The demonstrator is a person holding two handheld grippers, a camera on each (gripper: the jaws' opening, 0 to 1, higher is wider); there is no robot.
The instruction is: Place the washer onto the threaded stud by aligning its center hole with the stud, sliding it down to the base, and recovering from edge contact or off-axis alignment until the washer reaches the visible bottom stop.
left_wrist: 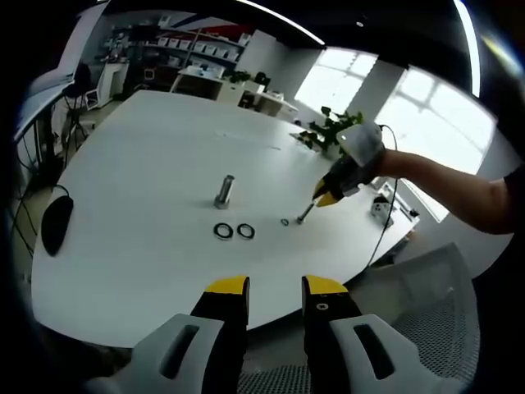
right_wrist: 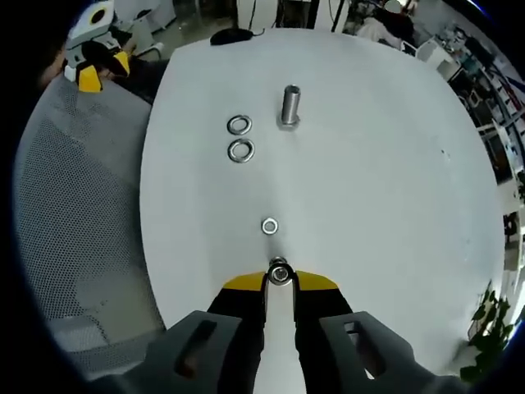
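small washer (right_wrist: 269, 226) lying flat on the white table (right_wrist: 369, 180), just ahead of the right gripper (right_wrist: 279, 283) and apart from it. the right gripper's jaws stand narrow, closed on a slim threaded stud (right_wrist: 279, 272), seen end-on so its shaft is hidden; in the left gripper view the stud (left_wrist: 305, 213) leans tilted with the washer (left_wrist: 285, 222) beside its foot. farther off, two larger washers (right_wrist: 239, 138) lie side by side near an upright large bolt (right_wrist: 289, 107). left gripper (left_wrist: 275, 287) hovers off the table edge, jaws slightly apart, holding nothing. a dark object (left_wrist: 56, 223) at the table's edge is hard to identify.
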